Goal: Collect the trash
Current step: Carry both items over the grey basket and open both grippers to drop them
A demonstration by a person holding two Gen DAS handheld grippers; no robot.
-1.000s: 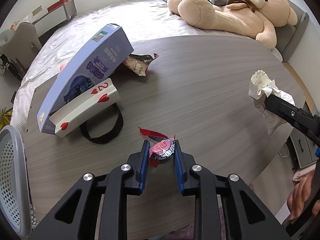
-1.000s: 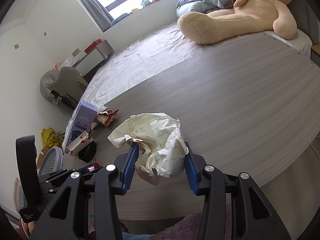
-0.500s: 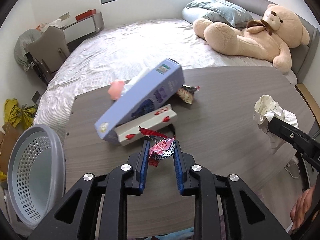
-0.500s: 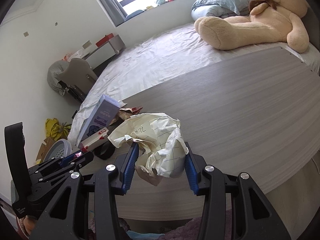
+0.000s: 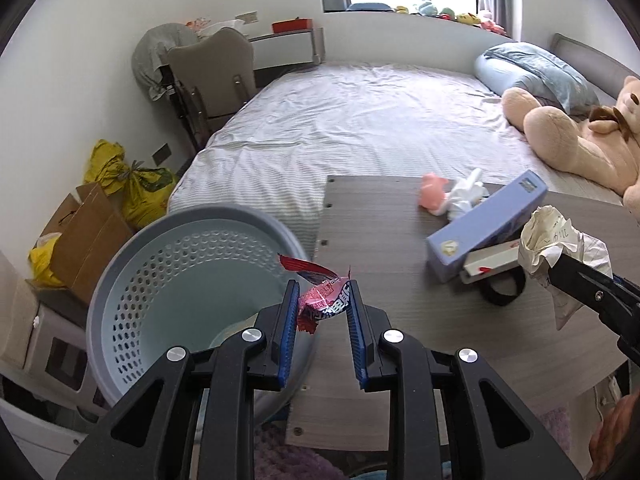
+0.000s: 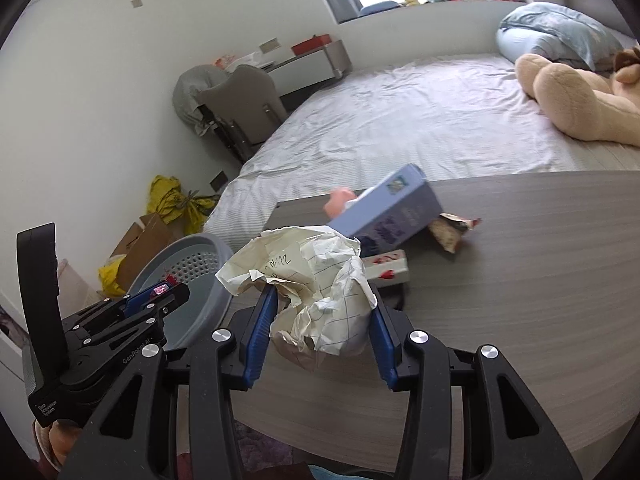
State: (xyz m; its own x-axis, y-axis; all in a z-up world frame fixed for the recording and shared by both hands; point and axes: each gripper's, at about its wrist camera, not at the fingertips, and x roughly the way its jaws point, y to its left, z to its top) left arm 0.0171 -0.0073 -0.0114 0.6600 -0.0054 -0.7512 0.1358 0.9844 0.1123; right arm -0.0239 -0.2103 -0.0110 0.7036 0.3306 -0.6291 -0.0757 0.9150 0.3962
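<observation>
2 tools grip trash: left tool clamps a red wrapper, right tool clamps crumpled paper.

Left hand-held gripper clamped tight, right hand-held gripper clamped wider, both angled downward

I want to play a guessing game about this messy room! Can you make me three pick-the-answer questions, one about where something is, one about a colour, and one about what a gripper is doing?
1. Where is the basket?
A. On the bed
B. Beside the table's end, lower than its top
C. On the chair

2. What colour is the box lying tilted on the table?
A. Pale blue-purple
B. Green
C. Orange

3. What is the right gripper doing?
A. Open, empty
B. Squeezing crumpled paper
C. Squeezing a teddy bear

Answers:
1 B: the basket sits just off the table edge.
2 A: the box is pale blue-purple.
3 B: the right gripper has its fingers pressed on the crumpled paper.
</observation>
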